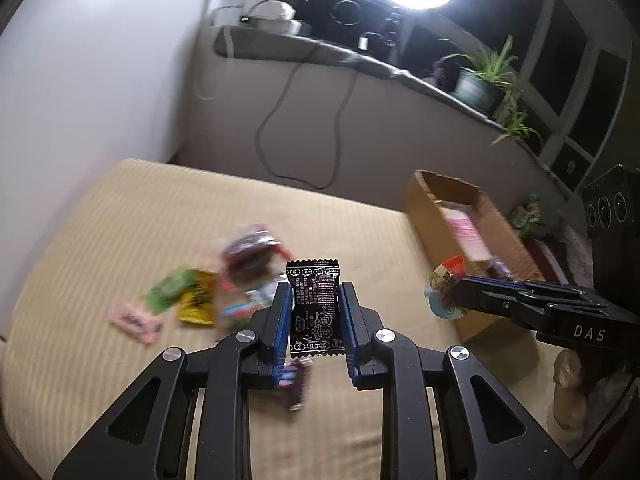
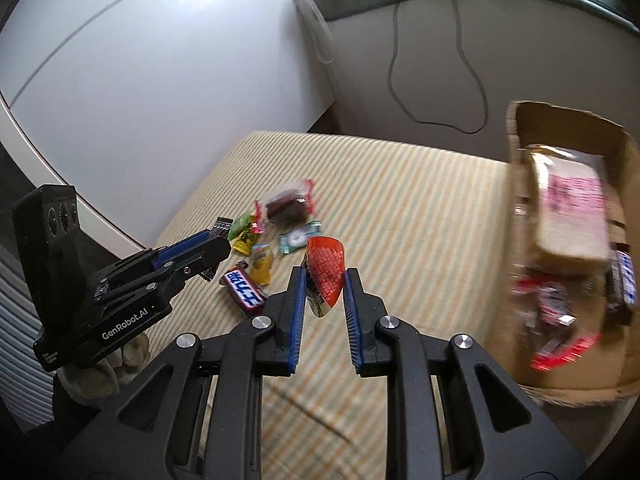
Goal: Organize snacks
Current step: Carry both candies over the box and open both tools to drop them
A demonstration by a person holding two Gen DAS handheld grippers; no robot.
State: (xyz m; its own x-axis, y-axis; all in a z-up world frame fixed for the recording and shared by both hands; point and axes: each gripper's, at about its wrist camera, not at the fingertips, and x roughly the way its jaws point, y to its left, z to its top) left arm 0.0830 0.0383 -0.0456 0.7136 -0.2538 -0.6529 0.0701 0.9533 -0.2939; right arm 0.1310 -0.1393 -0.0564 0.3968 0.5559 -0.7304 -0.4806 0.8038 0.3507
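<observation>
Left wrist: black packet [image 1: 316,312] between hand-held gripper [image 1: 315,316] fingers.

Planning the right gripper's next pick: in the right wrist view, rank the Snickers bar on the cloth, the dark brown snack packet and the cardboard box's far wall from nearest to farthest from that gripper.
1. Snickers bar, just left of the right gripper.
2. Dark brown snack packet, further up the cloth, left.
3. Cardboard box's far wall, top right.
</observation>
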